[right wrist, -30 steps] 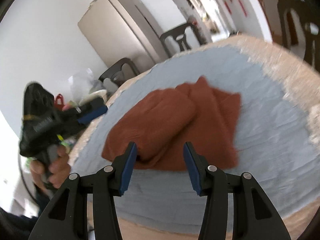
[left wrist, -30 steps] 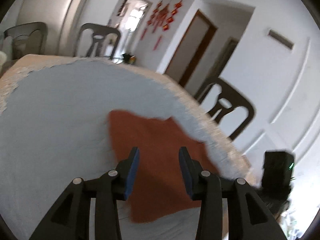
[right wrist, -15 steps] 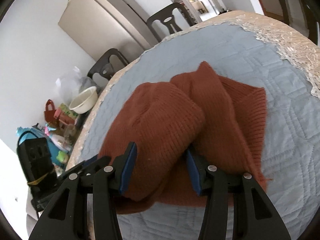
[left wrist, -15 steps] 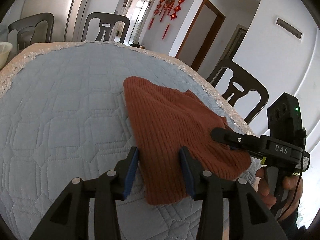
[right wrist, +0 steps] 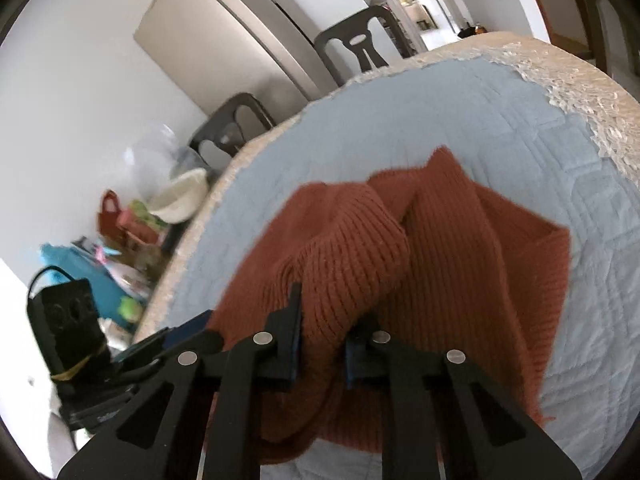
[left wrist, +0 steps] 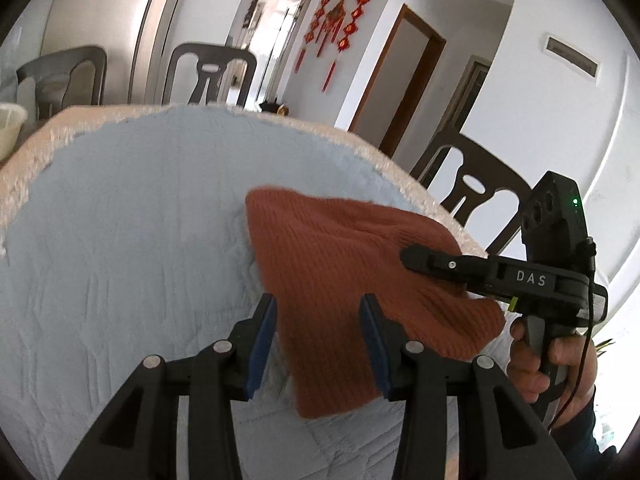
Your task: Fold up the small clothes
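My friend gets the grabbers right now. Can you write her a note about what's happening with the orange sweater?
Right gripper: its jaws have just been closing and now pinch a bunched fold of the orange sweater at its near edge.
Left gripper: open, fingers either side of the sweater's edge, not pinching it.
The sweater lies on the blue quilted mat, near the mat's edge by the right gripper, partly folded over itself and rumpled.
Done: one part is doubled over.
Left: probably grip with the left too, lift the pinched fold over, flatten it and finish folding.
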